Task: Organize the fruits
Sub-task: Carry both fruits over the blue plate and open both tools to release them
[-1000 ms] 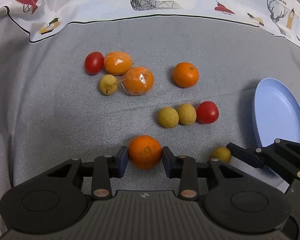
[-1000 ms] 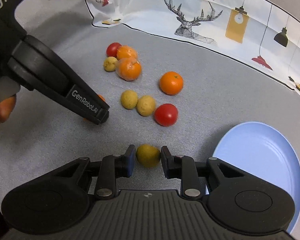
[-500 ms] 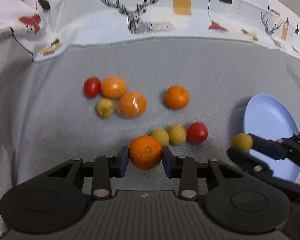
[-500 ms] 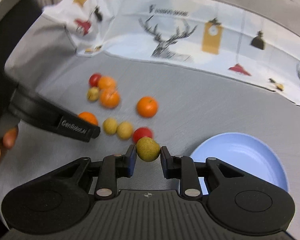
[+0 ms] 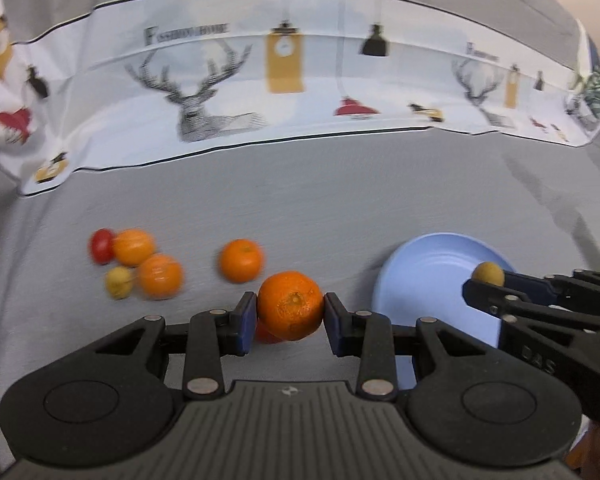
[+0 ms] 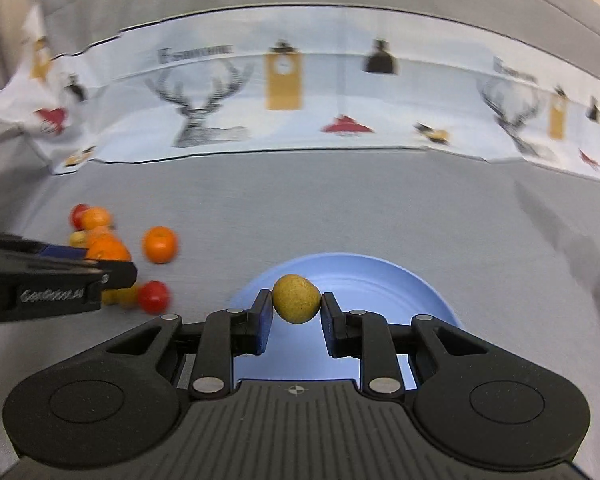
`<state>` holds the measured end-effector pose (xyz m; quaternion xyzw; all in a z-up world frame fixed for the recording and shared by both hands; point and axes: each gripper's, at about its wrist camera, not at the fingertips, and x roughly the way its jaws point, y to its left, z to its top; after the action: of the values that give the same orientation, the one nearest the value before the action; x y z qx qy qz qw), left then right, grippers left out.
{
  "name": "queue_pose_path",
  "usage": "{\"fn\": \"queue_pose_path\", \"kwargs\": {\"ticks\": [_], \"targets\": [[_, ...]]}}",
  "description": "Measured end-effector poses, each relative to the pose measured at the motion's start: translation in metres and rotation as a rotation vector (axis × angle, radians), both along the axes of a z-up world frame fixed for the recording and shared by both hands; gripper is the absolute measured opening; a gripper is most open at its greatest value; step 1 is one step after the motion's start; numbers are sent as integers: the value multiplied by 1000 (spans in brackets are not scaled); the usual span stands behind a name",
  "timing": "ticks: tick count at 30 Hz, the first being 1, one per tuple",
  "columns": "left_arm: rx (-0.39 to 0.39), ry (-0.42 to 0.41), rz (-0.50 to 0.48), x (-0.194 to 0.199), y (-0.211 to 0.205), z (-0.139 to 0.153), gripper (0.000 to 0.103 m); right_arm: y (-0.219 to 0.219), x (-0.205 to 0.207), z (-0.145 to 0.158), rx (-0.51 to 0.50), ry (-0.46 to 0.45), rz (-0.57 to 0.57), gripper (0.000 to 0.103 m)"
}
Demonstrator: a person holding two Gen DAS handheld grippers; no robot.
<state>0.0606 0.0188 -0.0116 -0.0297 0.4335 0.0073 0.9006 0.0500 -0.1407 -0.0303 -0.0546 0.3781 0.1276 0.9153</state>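
Yellow fruit point(image 6: 296, 298) sits clamped in the right claw point(image 6: 296, 312); left claw point(image 5: 290, 316) grips an orange point(image 5: 290, 305).

— What's the surface there?

— A table under a grey cloth point(image 5: 340, 208), with a white printed cloth point(image 5: 284, 92) of deer and lamps laid across its far side.

— And lying on the grey?

— A pale blue plate point(image 6: 384, 276) to the right. To the left, loose fruit: a lone orange point(image 5: 241, 261), then a cluster of two wrapped oranges point(image 5: 134, 247), a red tomato point(image 5: 101, 245) and a small yellow fruit point(image 5: 118, 282). Nearer, another tomato point(image 6: 153, 297).
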Motion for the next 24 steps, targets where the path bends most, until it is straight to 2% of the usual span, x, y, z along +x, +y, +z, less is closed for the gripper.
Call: {"fn": "queue_pose_path", "kwargs": {"ticks": [8, 12, 24], "targets": [[-29, -34, -118, 1, -49, -11, 39, -37, 8, -11, 27, 56, -131, 27], [-38, -60, -164, 1, -57, -10, 39, -51, 10, -13, 37, 63, -179, 27], [-46, -25, -230, 1, -74, -23, 39, -59, 15, -17, 54, 89, -230, 27]]}}
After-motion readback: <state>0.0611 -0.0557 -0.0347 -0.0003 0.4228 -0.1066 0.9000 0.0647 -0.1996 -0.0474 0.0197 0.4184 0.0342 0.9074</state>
